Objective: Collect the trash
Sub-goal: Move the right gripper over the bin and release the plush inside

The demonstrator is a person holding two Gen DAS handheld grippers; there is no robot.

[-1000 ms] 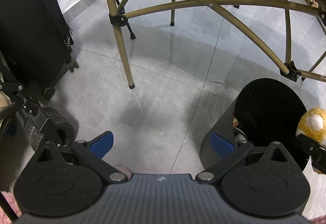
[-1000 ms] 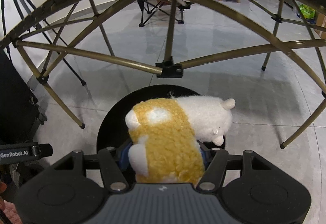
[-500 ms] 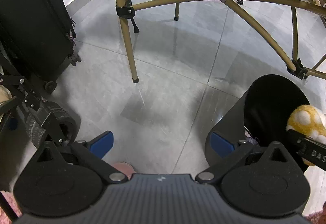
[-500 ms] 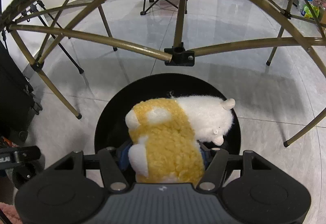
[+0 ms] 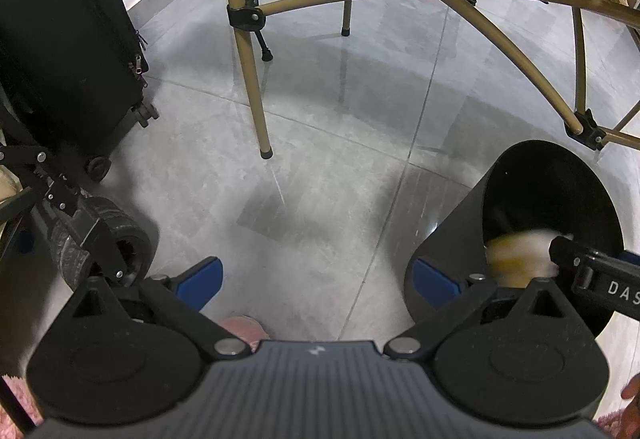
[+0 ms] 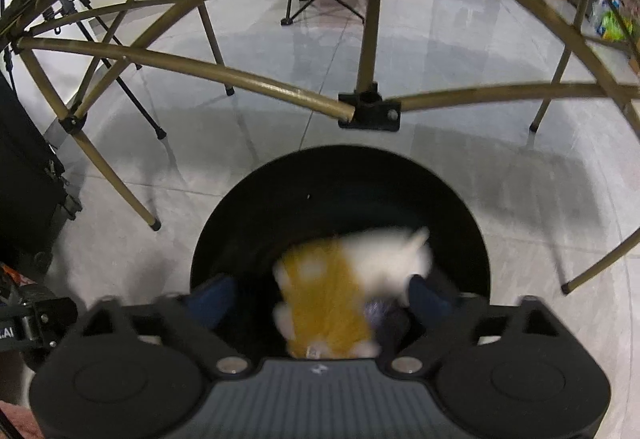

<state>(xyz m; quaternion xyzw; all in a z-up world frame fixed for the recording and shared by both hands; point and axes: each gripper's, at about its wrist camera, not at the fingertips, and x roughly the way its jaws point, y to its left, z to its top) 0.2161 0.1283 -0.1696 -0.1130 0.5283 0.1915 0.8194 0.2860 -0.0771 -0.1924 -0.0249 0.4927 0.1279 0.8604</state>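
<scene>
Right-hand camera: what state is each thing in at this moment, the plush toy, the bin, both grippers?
Plush toy: blurred, loose between the jaws, over the bin's mouth.
Black bin: upright, open-topped, something purple inside.
Right gripper: open, jaws have just been opening.
Left gripper: open, nothing between its fingers.

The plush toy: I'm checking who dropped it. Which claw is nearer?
Right. The right claw straddles the plush toy over the bin; the left claw hovers beside it.
</scene>
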